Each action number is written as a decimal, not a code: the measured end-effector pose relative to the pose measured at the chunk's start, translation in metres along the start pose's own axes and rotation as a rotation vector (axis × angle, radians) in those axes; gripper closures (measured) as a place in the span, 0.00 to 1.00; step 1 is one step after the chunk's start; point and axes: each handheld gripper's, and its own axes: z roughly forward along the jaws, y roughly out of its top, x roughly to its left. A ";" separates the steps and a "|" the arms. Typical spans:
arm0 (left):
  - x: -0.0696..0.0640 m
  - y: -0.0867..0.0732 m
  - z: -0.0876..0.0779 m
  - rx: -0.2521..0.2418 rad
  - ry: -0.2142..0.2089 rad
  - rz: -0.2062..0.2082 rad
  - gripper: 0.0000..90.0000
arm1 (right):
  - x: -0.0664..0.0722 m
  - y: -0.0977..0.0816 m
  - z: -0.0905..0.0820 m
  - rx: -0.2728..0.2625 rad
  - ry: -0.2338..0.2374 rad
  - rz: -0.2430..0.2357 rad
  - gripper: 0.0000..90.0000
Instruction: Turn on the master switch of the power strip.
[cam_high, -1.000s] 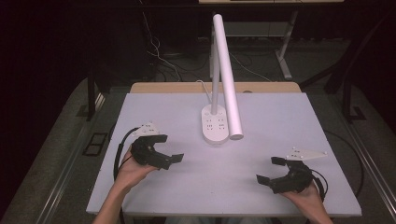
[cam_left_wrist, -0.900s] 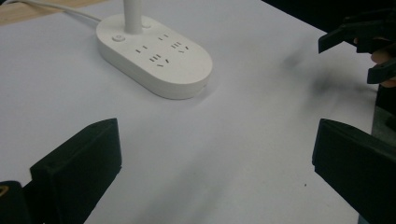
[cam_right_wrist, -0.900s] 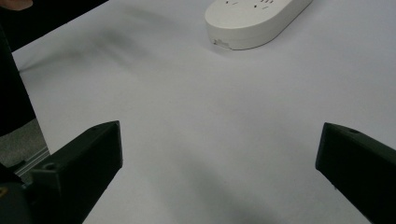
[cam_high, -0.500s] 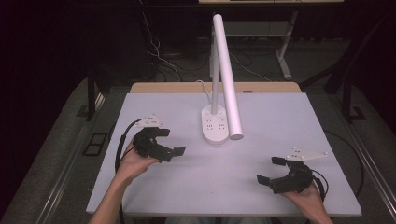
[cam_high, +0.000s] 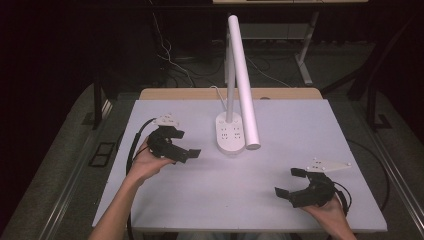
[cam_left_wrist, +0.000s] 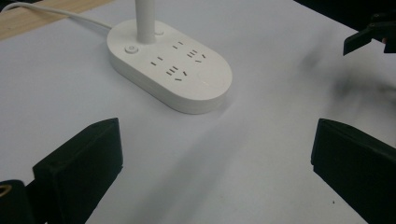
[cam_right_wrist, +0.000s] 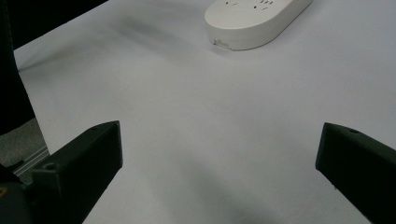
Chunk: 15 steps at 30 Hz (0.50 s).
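Note:
A white desk lamp stands at the middle of the table, its oval base (cam_high: 230, 136) carrying sockets and its long tube head (cam_high: 242, 85) slanting down to the right. My left gripper (cam_high: 187, 144) is open, held just left of the base, jaws pointing at it. From the left gripper view the base (cam_left_wrist: 173, 70) lies a short way ahead of the open gripper (cam_left_wrist: 215, 140). My right gripper (cam_high: 289, 182) is open near the front right edge, with nothing between its jaws. The right gripper view has the base (cam_right_wrist: 254, 21) far ahead of the gripper (cam_right_wrist: 219, 140).
The white table top (cam_high: 280, 125) is bare apart from the lamp. A white cord (cam_left_wrist: 56, 11) runs from the base back to a wooden strip (cam_high: 190, 94) along the far edge. Dark floor, cables and table legs surround the table.
My left gripper has moved forward and to the right, closer to the lamp base. The right gripper has stayed in place.

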 end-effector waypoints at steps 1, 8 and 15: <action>0.002 0.004 0.001 0.010 0.003 0.006 0.01 | 0.000 0.000 0.000 0.001 0.000 0.001 0.00; 0.007 0.017 0.007 0.028 0.005 0.022 0.01 | -0.001 0.000 0.000 -0.001 -0.005 -0.002 0.00; 0.011 0.027 0.011 0.036 0.008 0.033 0.02 | 0.000 0.000 0.000 0.001 -0.005 0.001 0.00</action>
